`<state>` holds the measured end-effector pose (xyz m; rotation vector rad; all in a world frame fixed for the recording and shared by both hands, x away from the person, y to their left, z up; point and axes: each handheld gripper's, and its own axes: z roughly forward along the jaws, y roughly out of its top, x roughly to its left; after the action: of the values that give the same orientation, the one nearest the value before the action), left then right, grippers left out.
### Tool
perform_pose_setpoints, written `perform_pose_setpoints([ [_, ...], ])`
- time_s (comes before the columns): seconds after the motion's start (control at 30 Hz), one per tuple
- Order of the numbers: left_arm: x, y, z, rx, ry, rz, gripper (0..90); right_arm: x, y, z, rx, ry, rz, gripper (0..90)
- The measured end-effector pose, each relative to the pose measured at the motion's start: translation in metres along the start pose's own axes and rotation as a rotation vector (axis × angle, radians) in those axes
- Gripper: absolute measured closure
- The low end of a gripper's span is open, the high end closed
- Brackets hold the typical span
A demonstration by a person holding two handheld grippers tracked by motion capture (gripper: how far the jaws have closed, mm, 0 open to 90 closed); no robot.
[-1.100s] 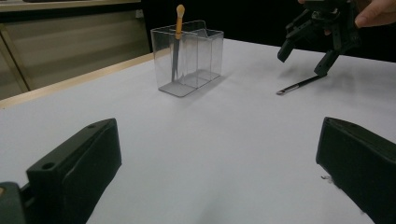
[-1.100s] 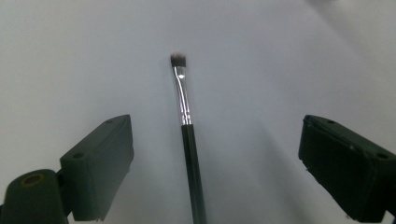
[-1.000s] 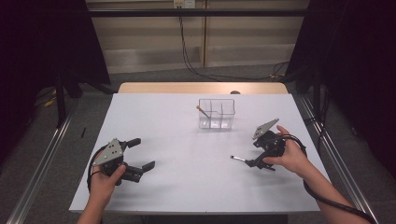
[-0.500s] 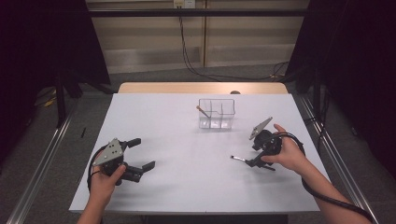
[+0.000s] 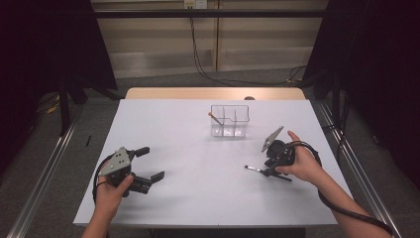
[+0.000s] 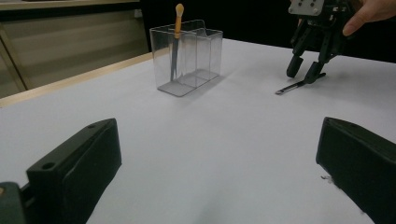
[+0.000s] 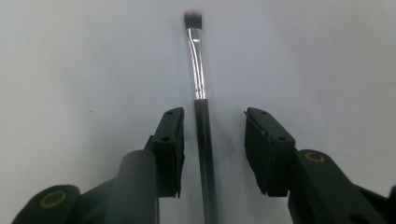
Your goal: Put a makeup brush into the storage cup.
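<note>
Between my right gripper's (image 7: 212,154) two black pads lies the black handle of a small makeup brush (image 7: 201,130), flat on the white table (image 5: 198,163). These jaws have just been closing, yet they stand partly open: the handle runs just beside my left-hand pad with a sliver of table showing, and a wider gap separates it from the other pad, so I grip nothing so far. Beyond my fingertips the brush's shiny metal ferrule and dark bristle tip point straight away from me.

My left gripper (image 5: 148,166) rests low over the table with its jaws spread wide and nothing between them. Out past those fingertips, well apart, stands a clear plastic organizer (image 6: 189,58) with an orange-handled brush (image 6: 176,42) upright in its end compartment. Off to its right, equally far, I see my right gripper tipped down over the brush.
</note>
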<state>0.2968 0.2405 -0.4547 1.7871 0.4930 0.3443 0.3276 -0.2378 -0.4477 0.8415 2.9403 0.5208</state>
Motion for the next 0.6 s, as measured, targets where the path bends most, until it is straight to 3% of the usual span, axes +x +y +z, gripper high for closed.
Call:
perform_pose_setpoints([
  [0.4,-0.0005,0.0002,0.0005,0.0,-0.003,0.0,0.1,0.0053,0.0043,0.0039,0.062,-0.021,-0.029,71.6],
  [0.6,-0.0013,0.0007,0.0013,0.001,-0.006,0.004,0.1,0.0085,0.0092,0.0054,0.093,-0.031,-0.053,82.8],
])
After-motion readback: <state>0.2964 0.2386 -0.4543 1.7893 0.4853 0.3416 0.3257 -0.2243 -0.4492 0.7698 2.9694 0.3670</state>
